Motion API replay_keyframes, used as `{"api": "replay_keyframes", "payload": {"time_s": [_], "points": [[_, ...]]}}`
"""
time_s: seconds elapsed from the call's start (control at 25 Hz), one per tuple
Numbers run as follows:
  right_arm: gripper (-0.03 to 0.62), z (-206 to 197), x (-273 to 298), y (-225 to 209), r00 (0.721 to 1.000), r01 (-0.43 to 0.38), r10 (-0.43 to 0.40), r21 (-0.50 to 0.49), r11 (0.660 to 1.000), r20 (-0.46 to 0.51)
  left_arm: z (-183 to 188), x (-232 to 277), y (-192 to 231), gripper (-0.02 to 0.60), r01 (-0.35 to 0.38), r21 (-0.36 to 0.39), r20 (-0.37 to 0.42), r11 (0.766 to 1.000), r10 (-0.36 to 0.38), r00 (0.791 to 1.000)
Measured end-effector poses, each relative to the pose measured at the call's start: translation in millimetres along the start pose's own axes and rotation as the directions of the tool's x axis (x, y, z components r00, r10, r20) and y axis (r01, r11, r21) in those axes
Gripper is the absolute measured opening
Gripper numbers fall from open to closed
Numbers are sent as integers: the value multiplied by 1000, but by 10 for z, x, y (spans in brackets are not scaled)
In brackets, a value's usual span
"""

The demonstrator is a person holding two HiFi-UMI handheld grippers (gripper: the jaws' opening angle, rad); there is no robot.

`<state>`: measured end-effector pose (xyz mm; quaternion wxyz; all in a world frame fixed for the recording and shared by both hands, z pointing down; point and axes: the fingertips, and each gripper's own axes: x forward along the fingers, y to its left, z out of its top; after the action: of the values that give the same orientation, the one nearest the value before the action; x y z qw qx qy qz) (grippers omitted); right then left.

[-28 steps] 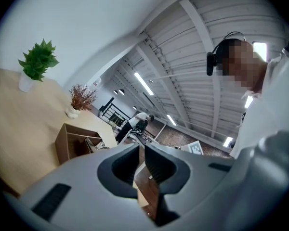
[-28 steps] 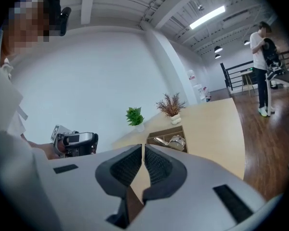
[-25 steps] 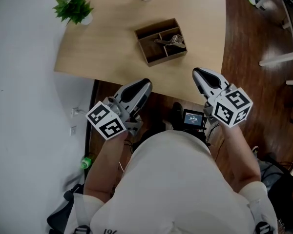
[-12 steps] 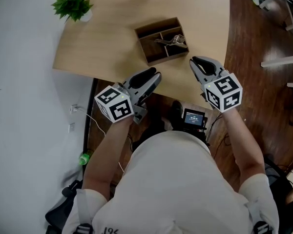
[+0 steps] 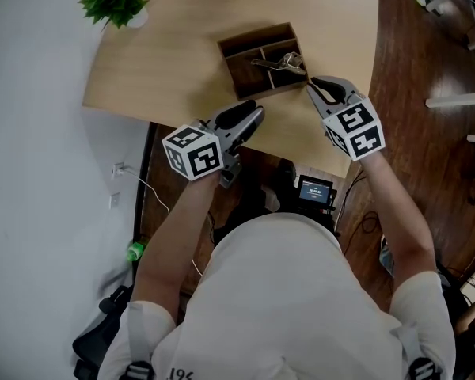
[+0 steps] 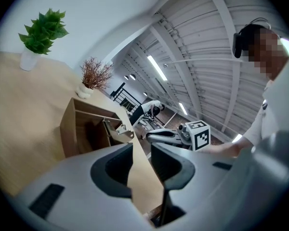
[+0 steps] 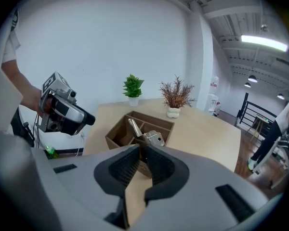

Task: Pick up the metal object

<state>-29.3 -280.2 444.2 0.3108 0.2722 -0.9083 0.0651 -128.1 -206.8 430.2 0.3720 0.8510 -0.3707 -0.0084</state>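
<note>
Inside the box: the metal object [image 5: 282,62] lies in the right side of the box [image 5: 256,35], seemingly across a divider. It is shiny, with a long thin end pointing left, and neither gripper touches it.
Box: brown, open-topped and partitioned, standing on the worktop [image 5: 166,66].
Right gripper [image 5: 312,84]: just beside the box's near right corner and aimed at the object. In the right gripper view the object sits directly beyond the fingers, which stand narrowly apart with nothing between them.
Left gripper [image 5: 256,114]: at the worktop's front edge, near the box's front left and short of the object. Its fingers are a little apart and empty.
Done: by the look of it, only the approach. The object is not yet gripped or lifted.
Left to do: the right gripper seems best placed. It would need to reach over the box wall, perhaps widen, close on the object and lift it clear.
Risk: the dividers crowd the object, so the fingers could catch on them.
</note>
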Motion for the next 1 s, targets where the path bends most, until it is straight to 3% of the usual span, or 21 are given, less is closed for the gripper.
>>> {"api": "replay_keyframes", "payload": {"time_s": [0.48, 1.0], "points": [[37, -70, 385, -88, 992, -59, 36, -186, 981, -123, -158, 180, 238, 94, -24, -9, -74, 1000, 23, 997], [37, -68, 634, -31, 970, -161, 77, -376, 912, -229, -199, 258, 338, 94, -19, -22, -99, 1000, 16, 995]]}}
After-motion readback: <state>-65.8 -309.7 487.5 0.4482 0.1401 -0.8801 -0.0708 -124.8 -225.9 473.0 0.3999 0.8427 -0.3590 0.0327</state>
